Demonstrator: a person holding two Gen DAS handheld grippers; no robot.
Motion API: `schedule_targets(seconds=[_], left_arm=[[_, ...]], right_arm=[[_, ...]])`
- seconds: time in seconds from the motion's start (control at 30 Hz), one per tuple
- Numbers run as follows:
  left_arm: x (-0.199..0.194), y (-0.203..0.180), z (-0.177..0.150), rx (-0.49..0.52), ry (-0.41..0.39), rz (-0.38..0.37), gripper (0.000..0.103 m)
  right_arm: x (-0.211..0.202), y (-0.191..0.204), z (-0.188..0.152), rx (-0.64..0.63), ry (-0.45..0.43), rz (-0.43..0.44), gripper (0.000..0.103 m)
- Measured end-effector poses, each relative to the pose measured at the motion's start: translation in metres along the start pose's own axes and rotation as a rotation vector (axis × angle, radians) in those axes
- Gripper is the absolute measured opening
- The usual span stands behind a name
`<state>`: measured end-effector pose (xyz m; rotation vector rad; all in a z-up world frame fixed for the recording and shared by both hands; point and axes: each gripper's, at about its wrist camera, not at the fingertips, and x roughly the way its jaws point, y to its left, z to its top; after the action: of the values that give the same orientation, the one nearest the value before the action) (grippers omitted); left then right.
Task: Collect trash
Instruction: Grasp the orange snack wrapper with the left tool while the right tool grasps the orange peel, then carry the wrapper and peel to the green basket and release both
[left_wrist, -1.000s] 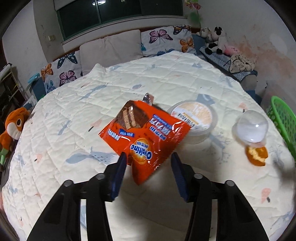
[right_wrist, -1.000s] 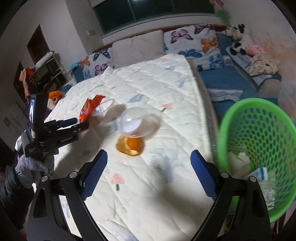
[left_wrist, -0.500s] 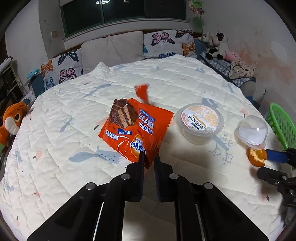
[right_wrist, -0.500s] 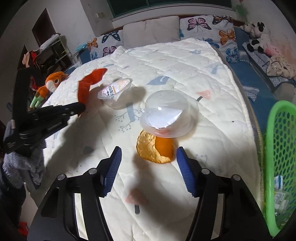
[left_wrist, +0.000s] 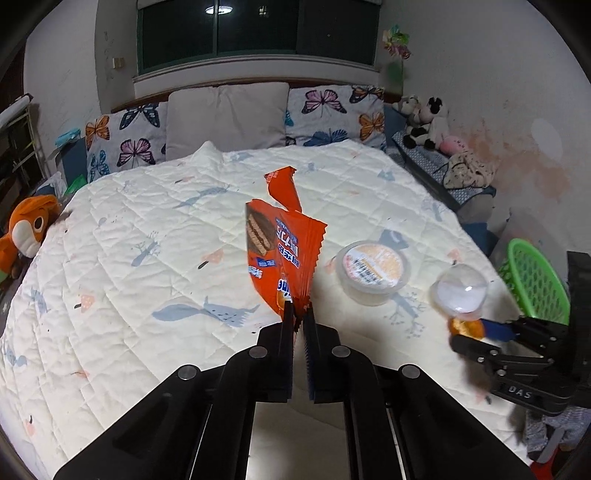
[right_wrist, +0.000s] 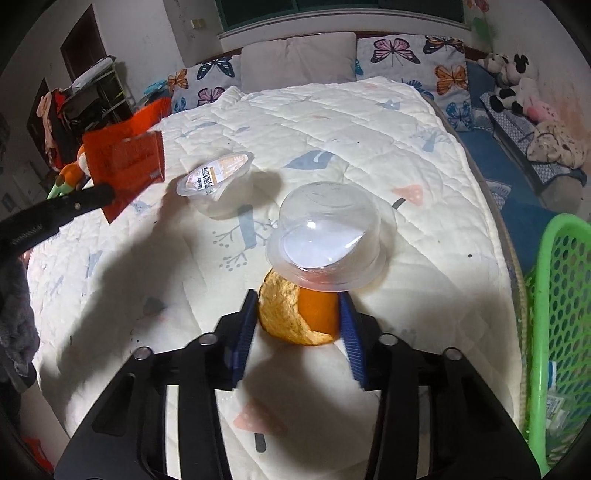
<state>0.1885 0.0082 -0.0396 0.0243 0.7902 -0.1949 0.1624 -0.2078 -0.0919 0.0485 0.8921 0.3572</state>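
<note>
My left gripper (left_wrist: 298, 314) is shut on the bottom corner of an orange snack wrapper (left_wrist: 284, 240), which hangs upright above the white quilt (left_wrist: 147, 229). In the right wrist view the same wrapper (right_wrist: 125, 162) shows at the far left. My right gripper (right_wrist: 297, 325) is low on the quilt with its jaws closing on a piece of orange peel (right_wrist: 284, 314); both blue pads touch its sides. A clear upturned plastic cup (right_wrist: 325, 236) leans on the far edge of the peel. A sealed pudding cup (right_wrist: 218, 181) lies further back to the left.
A green mesh basket (right_wrist: 554, 295) with some trash inside stands off the bed's right edge. Butterfly pillows (left_wrist: 332, 110) line the headboard. Plush toys (left_wrist: 424, 118) sit at the back right and an orange plush (left_wrist: 29, 229) at the left edge.
My left gripper closed on the wrapper and lifted it off the quilt. My right gripper moved in from near the basket, sank to the peel and narrowed around it.
</note>
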Motion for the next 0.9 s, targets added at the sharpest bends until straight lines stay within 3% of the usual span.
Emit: schedule_targets(seconds=[0.5, 0.6, 0.9], left_arm=[[-0.026, -0.033, 0.005, 0.036, -0.041, -0.083, 0.005], [-0.028, -0.039, 0.005, 0.041, -0.044, -0.091, 0.005], [-0.029, -0.06, 0.014, 0.069, -0.052, -0.126, 0.004]], right_arm=[[-0.049, -0.001, -0.011, 0.098, -0.006, 0.215, 0.034], [-0.061, 0.001, -0.011, 0.103, -0.03, 0.235, 0.034], [-0.088, -0.016, -0.012, 0.126, -0.092, 0.191, 0.034]])
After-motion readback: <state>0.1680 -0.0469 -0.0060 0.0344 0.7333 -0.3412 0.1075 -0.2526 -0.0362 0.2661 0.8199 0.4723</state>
